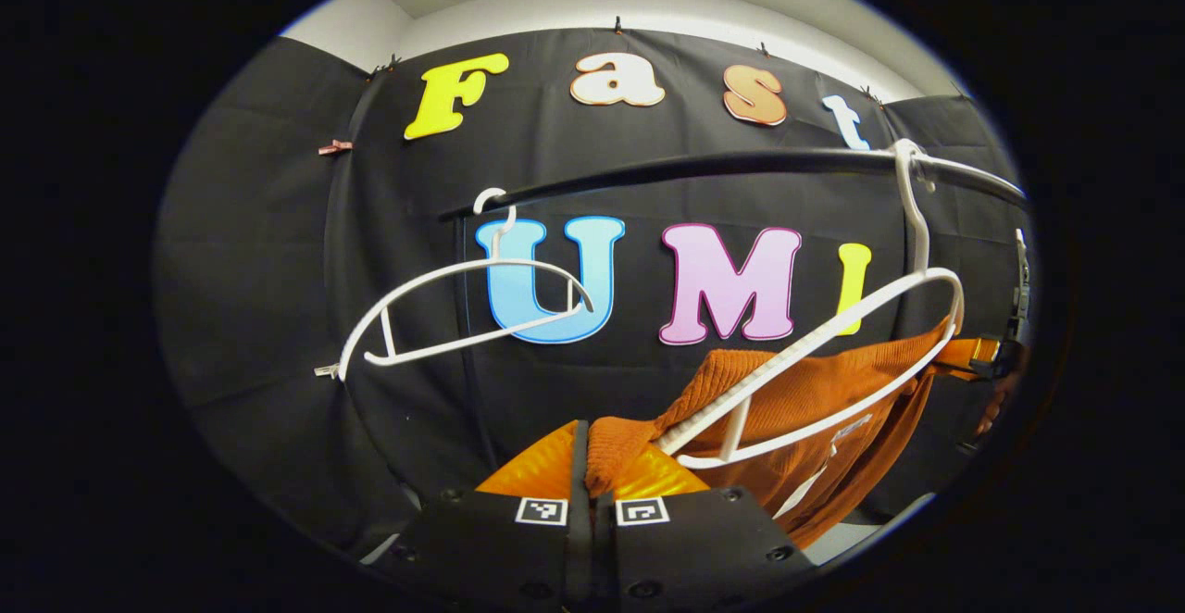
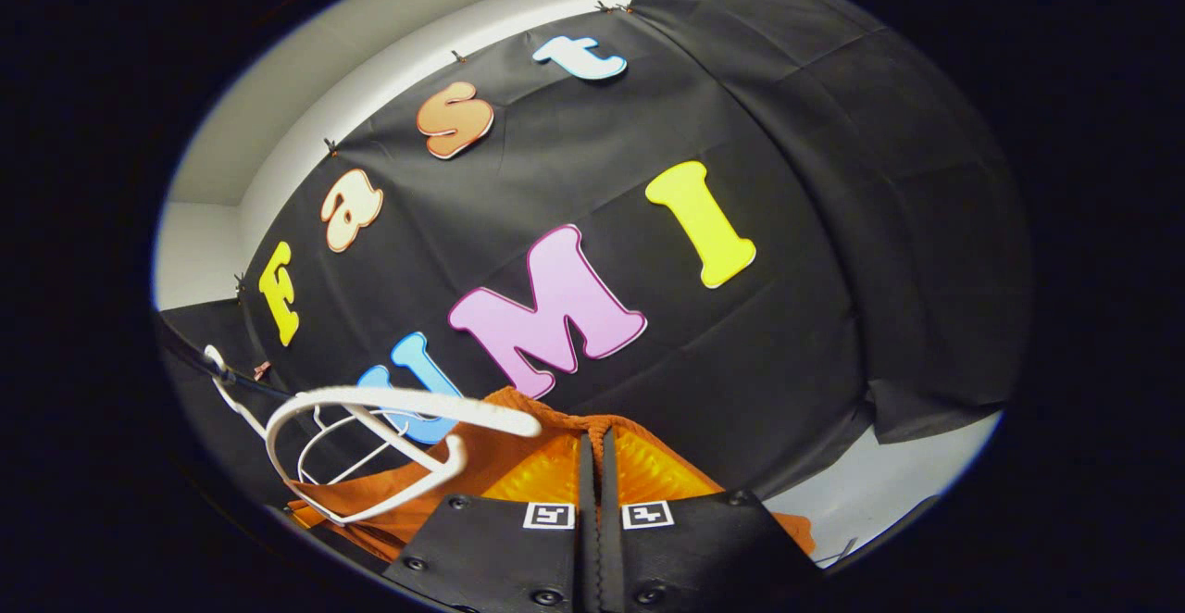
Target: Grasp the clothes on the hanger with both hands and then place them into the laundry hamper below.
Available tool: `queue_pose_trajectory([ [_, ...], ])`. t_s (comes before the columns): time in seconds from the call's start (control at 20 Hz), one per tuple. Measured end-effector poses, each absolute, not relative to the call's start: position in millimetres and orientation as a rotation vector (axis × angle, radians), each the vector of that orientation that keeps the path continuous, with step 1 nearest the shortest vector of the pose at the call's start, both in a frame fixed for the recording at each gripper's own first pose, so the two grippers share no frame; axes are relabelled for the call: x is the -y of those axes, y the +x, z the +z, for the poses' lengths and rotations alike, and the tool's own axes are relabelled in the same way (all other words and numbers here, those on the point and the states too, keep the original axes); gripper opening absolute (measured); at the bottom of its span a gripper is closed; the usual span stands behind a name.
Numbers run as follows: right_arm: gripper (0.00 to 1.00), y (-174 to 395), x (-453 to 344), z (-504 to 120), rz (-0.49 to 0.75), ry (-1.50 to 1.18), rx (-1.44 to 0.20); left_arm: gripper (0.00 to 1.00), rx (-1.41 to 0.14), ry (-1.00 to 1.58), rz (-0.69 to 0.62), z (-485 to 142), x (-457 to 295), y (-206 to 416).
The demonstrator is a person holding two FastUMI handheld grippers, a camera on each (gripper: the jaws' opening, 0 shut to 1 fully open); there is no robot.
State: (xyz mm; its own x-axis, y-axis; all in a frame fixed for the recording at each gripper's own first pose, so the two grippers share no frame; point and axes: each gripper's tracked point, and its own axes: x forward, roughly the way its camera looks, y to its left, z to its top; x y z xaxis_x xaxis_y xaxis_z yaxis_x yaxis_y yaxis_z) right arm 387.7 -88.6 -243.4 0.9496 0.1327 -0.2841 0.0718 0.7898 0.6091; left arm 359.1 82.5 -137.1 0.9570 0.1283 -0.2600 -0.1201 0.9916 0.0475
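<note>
two white plastic hangers are seen on a black rail (image 1: 741,165) in the left gripper view. the empty hanger (image 1: 463,309) hangs at the left end of the rail, in front of the black cloth wall (image 1: 278,270). the second hanger (image 1: 833,344) hangs by its hook farther right and is tilted, its near arm dropped low toward the camera. an orange ribbed knit garment (image 1: 815,409) is draped on this tilted hanger, partly pulled off, with its cloth hanging below the hanger bars.

the left gripper (image 1: 592,465) is seen at the bottom of its view with its fingers drawn nearly together, and a fold of the orange garment is pinched between them, just beside the low end of the tilted hanger. at the far right edge of that view, the garment's other end is stretched out toward a dark object, too small to be made out.

in the right gripper view, the right gripper (image 2: 597,460) is closed to a thin slit, with the edge of the orange garment (image 2: 500,460) caught between the fingers. the tilted hanger (image 2: 389,451) is seen to the left, end-on, touching the cloth, with the other hanger (image 2: 343,451) behind it. the laundry hamper cannot be made out.
</note>
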Motion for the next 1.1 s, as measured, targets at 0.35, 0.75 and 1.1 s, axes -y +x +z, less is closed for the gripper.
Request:
queue_pose_trajectory([
  [0.35, 0.04, 332.6, 19.4, -260.7, 0.212, 0.708, -0.368, 0.05, -0.353, 0.027, 0.125, -204.2, -84.6, 325.1],
  [0.75, 0.04, 270.0, -57.4, -229.7, 0.473, 0.697, -0.386, 0.05, -0.339, 0.038, -0.003, -210.3, -26.1, 303.1],
  [1.1, 0.04, 239.3, -96.8, -192.5, 0.635, 0.665, -0.375, 0.05, -0.256, -0.014, -0.147, -165.2, 35.2, 290.2],
])
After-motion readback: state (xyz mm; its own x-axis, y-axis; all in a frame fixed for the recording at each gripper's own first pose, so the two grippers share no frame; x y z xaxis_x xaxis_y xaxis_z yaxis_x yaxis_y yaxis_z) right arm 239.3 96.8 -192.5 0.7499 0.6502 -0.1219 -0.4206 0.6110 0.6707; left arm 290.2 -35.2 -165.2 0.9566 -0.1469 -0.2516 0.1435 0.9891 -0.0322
